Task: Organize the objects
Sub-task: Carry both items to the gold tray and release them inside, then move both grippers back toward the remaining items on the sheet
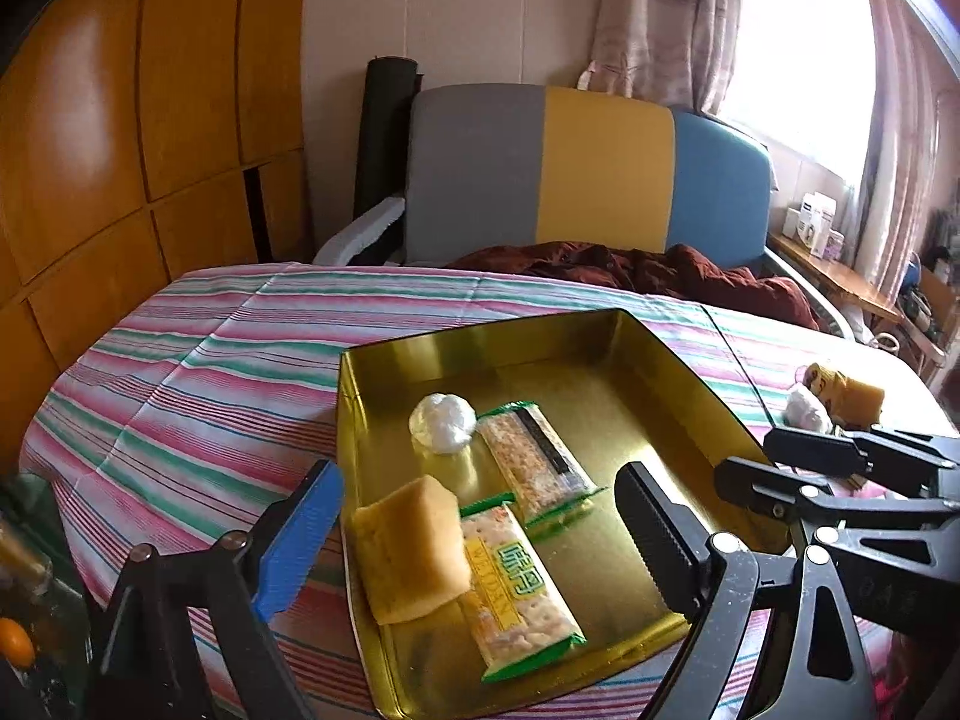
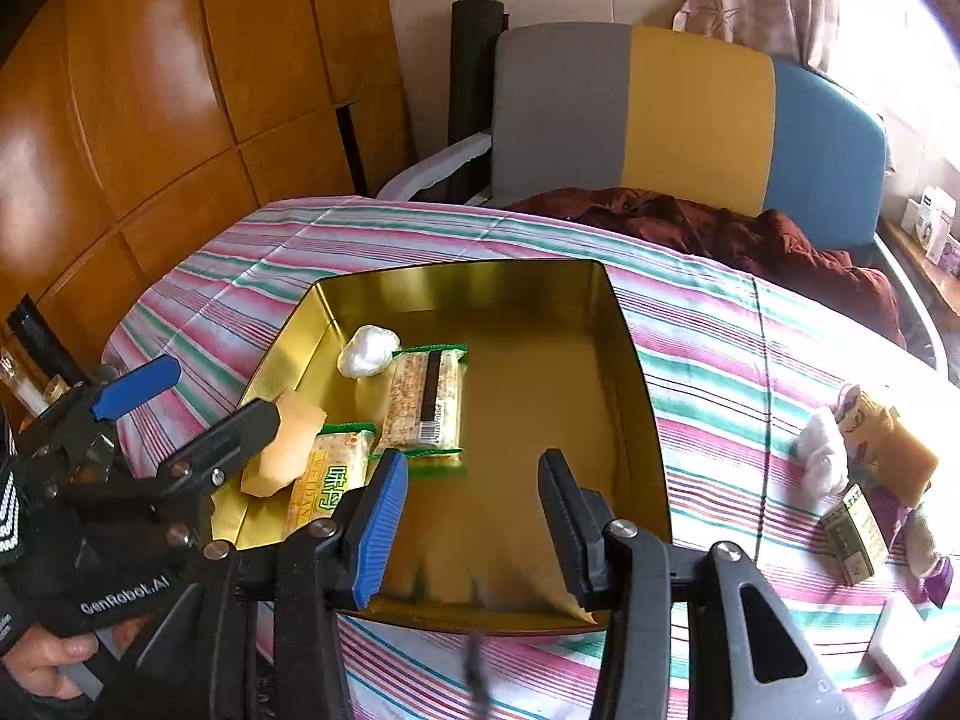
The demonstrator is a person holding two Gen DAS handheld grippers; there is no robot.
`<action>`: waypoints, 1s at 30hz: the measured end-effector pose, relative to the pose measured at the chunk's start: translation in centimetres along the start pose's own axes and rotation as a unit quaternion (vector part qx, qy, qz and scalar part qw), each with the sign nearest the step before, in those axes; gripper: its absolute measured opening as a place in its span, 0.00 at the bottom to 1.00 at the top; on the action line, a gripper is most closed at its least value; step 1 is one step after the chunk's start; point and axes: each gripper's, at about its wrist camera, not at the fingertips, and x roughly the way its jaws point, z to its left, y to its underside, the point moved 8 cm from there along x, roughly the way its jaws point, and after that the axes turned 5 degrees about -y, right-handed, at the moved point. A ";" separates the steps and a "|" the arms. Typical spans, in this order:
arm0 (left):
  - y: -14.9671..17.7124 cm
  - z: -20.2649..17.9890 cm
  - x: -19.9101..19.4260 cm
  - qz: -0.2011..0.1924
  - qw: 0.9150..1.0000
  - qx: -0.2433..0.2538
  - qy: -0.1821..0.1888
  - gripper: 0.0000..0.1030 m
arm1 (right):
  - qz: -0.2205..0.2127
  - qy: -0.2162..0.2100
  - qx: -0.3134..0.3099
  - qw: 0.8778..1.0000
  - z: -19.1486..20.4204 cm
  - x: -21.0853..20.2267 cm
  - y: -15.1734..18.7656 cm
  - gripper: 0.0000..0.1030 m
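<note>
A gold tin tray [image 1: 372,396] [image 2: 630,372] sits on the striped cloth. Inside it lie a white crumpled ball [image 1: 444,429] [image 2: 367,351], a barcode-side cracker packet [image 1: 534,462] [image 2: 429,405], a second cracker packet with green lettering [image 1: 516,582] [image 2: 327,480] and a yellow cake piece [image 1: 408,546] [image 2: 288,450]. My left gripper [image 1: 477,471] [image 2: 222,390] stands wide open over the tray's near left corner, with the cake resting between its fingers, untouched. My right gripper [image 2: 473,459] [image 1: 750,455] is open over the bare right half of the tray, holding nothing.
On the cloth to the right of the tray lie another white ball [image 2: 822,456], a wrapped yellow cake [image 2: 894,444], a small green box [image 2: 855,531] and a white block [image 2: 900,639]. A sofa [image 2: 696,114] with a dark red blanket [image 2: 768,240] stands behind; wooden panels [image 2: 150,108] are at left.
</note>
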 end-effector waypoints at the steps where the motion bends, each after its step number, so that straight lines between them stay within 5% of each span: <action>1: 0.1 -0.3 0.0 0.001 1.000 0.004 0.002 0.90 | 0.000 0.000 0.002 1.000 -0.2 0.0 0.1 0.45; 17: 0.9 -3.1 0.1 0.015 0.999 0.027 0.032 0.90 | -0.010 0.017 0.054 0.998 -4.3 -0.9 0.9 0.47; 30: 0.8 -6.6 -0.3 0.020 0.995 0.055 0.076 0.91 | 0.011 0.076 0.179 0.981 -16.5 -3.6 4.6 0.47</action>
